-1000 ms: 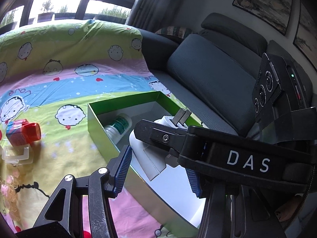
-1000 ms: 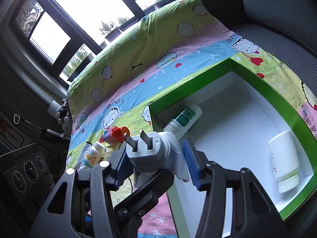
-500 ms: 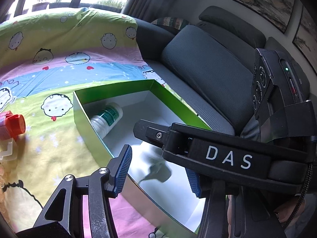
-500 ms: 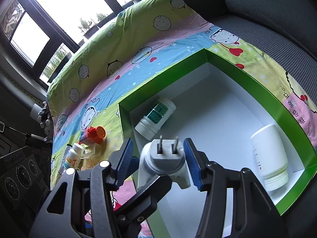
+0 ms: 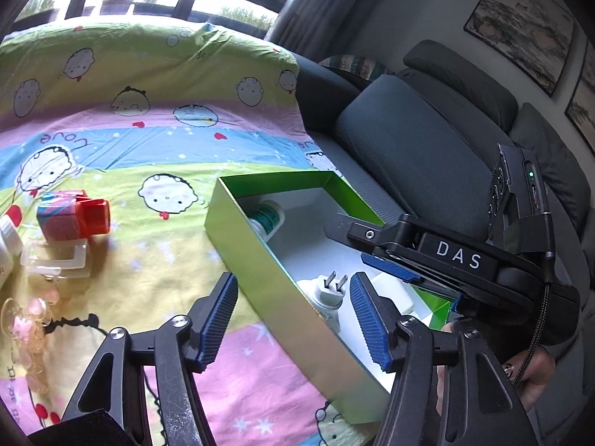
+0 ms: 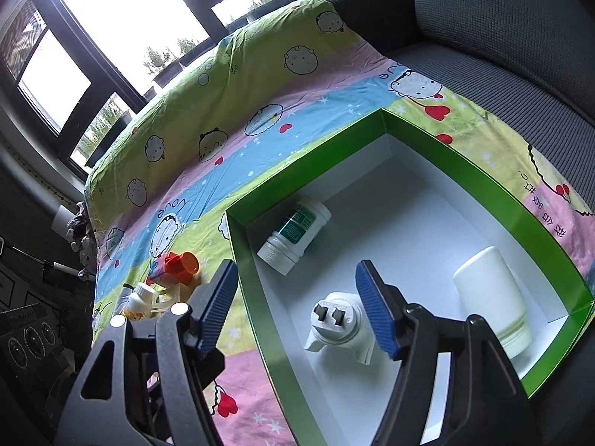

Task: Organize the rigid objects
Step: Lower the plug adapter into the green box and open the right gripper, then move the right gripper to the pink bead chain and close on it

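Since the white plastic two-prong plug adapter (image 6: 336, 325) is resting inside the green cardboard box (image 6: 479, 171), both my fingers (image 6: 373, 310) are opening, gripping nothing.

A dark grey sofa (image 5: 416, 156) carried a striped cartoon-print sheet (image 5: 148, 141). On the sheet lay an open green cardboard box (image 6: 465, 163), a red-capped colourful carton (image 5: 70, 215) and a clear plastic clip (image 5: 55, 260).
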A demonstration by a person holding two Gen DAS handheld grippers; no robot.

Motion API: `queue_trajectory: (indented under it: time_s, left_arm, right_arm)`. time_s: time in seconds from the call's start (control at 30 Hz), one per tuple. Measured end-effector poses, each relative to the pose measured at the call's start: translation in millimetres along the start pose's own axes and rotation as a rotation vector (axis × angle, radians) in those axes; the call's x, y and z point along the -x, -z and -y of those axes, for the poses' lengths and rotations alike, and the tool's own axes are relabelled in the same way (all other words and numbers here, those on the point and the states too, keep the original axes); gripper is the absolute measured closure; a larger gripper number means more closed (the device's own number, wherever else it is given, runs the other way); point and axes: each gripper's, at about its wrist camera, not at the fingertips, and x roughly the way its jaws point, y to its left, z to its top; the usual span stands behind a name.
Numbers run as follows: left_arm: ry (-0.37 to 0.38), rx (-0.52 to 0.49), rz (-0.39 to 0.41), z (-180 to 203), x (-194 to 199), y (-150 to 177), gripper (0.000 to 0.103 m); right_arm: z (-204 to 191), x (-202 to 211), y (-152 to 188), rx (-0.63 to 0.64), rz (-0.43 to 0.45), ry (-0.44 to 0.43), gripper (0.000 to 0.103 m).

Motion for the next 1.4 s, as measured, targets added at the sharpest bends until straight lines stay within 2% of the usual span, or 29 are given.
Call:
queue_trajectory:
  time_s: [0.1,0.23,0.33,0.6,0.77,0.9,1.13,1.4]
  left_arm:
    - [-0.036,0.057,0.021,-20,14,1,0.039]
    - [-0.125,0.113,0.008,-49,29,6,0.031]
    - [-0.223,0.140,0.015,-69,45,13,0.031]
    - [-0.387,0.218,0.080,-125,93,28,0.031]
    - [-0.486,0.304,0.127,-158,112,39,0.030]
    - [-0.509,0.308,0.125,-171,115,45,0.030]
    - [-0.464,0.339,0.122,-179,115,45,0.030]
    - [-0.467,0.354,0.110,-184,111,46,0.030]
  right_arm:
    - [-8,-1,1,0.018,0.006,0.003,0.033]
    - [-23,-7,4,0.060,0.000,0.022,0.025]
    - [-35,-10,8,0.095,-0.005,0.013,0.022]
    - [-67,-18,20,0.189,-0.024,-0.007,0.018]
    - [-89,-28,31,0.244,-0.027,0.018,0.015]
    - [-108,-38,41,0.296,-0.044,-0.006,0.014]
    - [-139,-59,62,0.359,-0.113,-0.066,0.014]
    - [-156,-77,76,0.340,-0.181,-0.148,0.014]
